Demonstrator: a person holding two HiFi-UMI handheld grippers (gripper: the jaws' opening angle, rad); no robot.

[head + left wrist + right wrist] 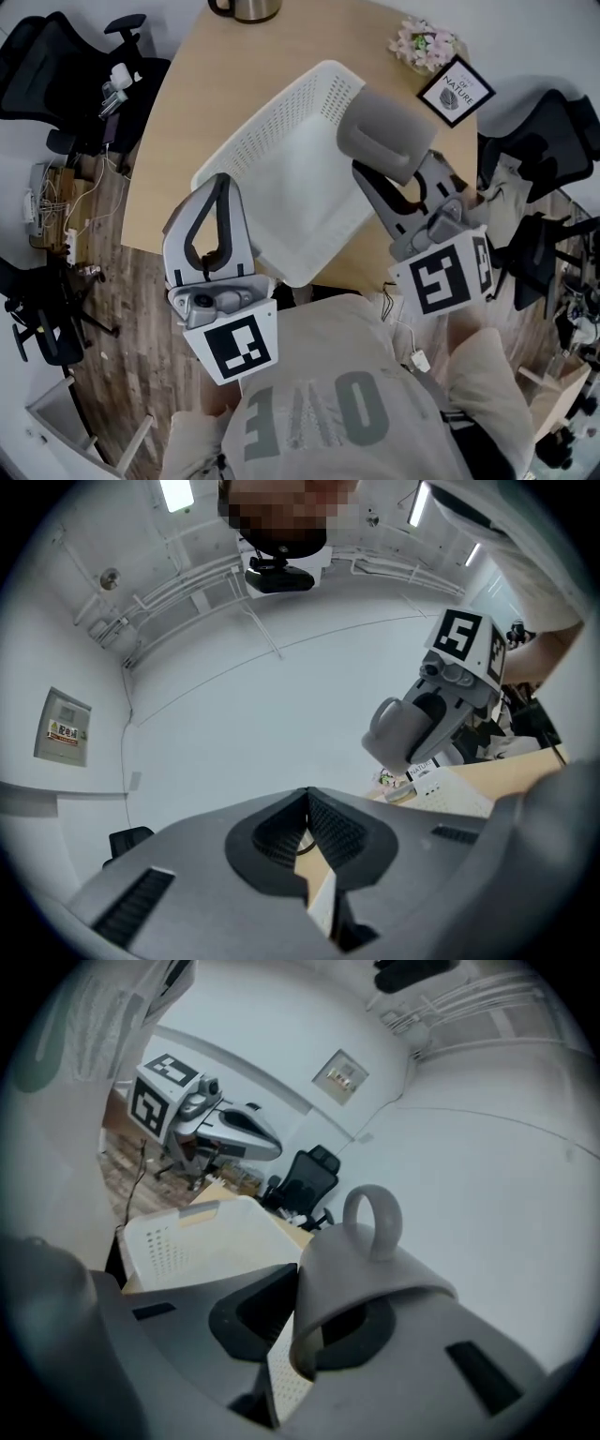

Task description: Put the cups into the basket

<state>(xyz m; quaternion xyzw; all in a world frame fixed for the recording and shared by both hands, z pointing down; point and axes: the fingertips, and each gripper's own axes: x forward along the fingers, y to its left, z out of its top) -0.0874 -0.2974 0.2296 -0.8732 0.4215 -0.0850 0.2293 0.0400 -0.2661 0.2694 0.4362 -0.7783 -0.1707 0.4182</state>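
1. far left: black office chair on the wood floor, off the surface.
2. left claw: jaws together at the tips, nothing btwn them. In head view it sits at the basket's near-left edge. Its own view looks up at wall + ceiling lights.
3. surface: light wood, rounded edge. metal mug at the far edge, well apart from everything else.
4. basket: white, perforated walls. Lies diagonal on the surface, mid head view, btwn the two claws.
5. cup: grey, w/ loop handle. Held in the air over the basket's right-hand rim in head view, touching neither the basket nor the surface. Not in the basket yet.
6. right claw: gripping the cup, jaws part-way apart w/ cup wall btwn. In right gripper view the cup's mouth faces the cam and the handle is up. The rim arcs over one jaw and the other jaw is outside the wall. Looks like a wall pinch near the rim; exact pad contact not visible.
7. right of the cup: flowers and framed sign, just beside each other at the surface's far-right edge.
8. far right: second chair, black, off the surface.
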